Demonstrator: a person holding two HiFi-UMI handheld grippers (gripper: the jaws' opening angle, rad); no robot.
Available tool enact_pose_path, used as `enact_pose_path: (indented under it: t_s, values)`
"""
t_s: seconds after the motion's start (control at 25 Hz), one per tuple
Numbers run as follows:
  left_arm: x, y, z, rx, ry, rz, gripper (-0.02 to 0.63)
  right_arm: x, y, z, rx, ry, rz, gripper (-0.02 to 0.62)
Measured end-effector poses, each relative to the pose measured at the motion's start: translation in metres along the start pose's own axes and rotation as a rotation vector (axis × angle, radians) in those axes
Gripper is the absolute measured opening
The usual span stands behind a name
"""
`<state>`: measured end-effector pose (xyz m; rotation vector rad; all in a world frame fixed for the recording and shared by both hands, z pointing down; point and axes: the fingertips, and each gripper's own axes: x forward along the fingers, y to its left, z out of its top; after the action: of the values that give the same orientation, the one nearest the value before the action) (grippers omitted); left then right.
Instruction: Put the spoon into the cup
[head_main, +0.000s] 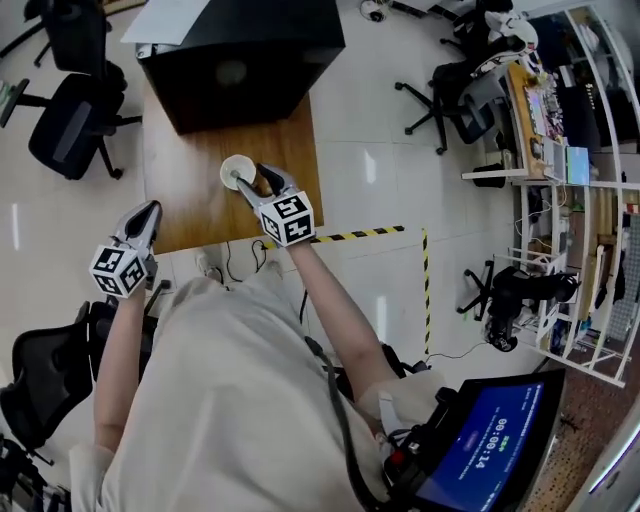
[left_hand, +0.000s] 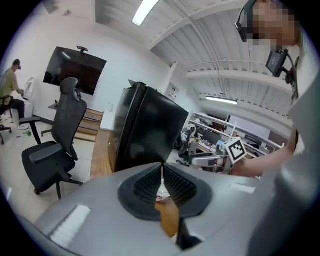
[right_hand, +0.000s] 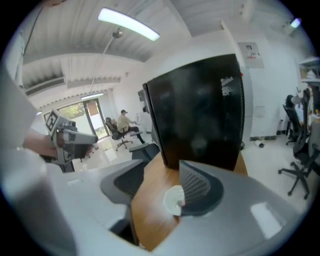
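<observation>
Standing at the near edge of a wooden table (head_main: 190, 205), the person wears a loose cream garment (head_main: 230, 400), with both forearms reaching forward. A screen (head_main: 490, 440) with blue display sits low at the right.

The left gripper (head_main: 150, 210) hovers over the table's near left corner. In its own view the two ribbed pads (left_hand: 147, 184) meet along a thin line and nothing is clamped between them.

The right gripper (head_main: 250, 176) is further in, just beside a white cup (head_main: 237, 172). Its jaws stand wide apart and bare, with only table wood showing in the gap. In the right gripper view the cup lies past the jaws, its rim partly behind the right-hand pad (right_hand: 197, 187).

The cup stands upright on the table, about midway across, in front of a large black box (head_main: 245, 55) that fills the far end. A small grey mark shows inside the cup from above, but the spoon cannot be made out for certain in any view.

Yellow-and-black tape (head_main: 360, 235) runs along the pale floor to the right of the table. Black office chairs (head_main: 70, 125) stand to the left, and cluttered shelves (head_main: 585, 200) line the far right
</observation>
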<state>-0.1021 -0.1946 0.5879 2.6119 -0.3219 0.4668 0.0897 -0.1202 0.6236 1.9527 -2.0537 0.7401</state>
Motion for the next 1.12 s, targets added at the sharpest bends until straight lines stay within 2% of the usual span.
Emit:
enact_pose_path:
  t_s: [0.08, 0.24, 0.36, 0.48, 0.64, 0.8, 0.96, 1.12]
  values:
    - [0.007, -0.006, 0.002, -0.023, -0.019, 0.022, 0.0, -0.012, 0.007, 0.011, 0.032, -0.067, 0.038, 0.224]
    - [0.026, -0.039, -0.008, -0.068, -0.039, 0.035, 0.0, -0.047, -0.004, 0.008, 0.115, -0.125, 0.06, 0.224]
    - [0.044, -0.077, -0.014, -0.036, -0.02, -0.002, 0.0, -0.084, -0.032, 0.001, 0.224, -0.173, 0.054, 0.224]
    - [0.054, -0.105, -0.009, 0.005, -0.026, -0.023, 0.0, -0.118, -0.062, -0.013, 0.284, -0.202, 0.028, 0.224]
    - [0.059, -0.129, -0.01, 0.017, -0.056, -0.02, 0.003, -0.166, -0.096, -0.029, 0.32, -0.245, 0.005, 0.223]
    - [0.063, -0.151, -0.026, -0.005, -0.064, -0.029, 0.003, -0.209, -0.115, -0.039, 0.338, -0.309, -0.01, 0.195]
    - [0.059, -0.182, -0.05, -0.001, -0.061, -0.01, 0.003, -0.241, -0.12, -0.049, 0.328, -0.34, 0.023, 0.189]
    - [0.067, -0.232, -0.075, 0.046, -0.044, -0.06, 0.005, -0.281, -0.132, -0.063, 0.323, -0.365, 0.042, 0.173]
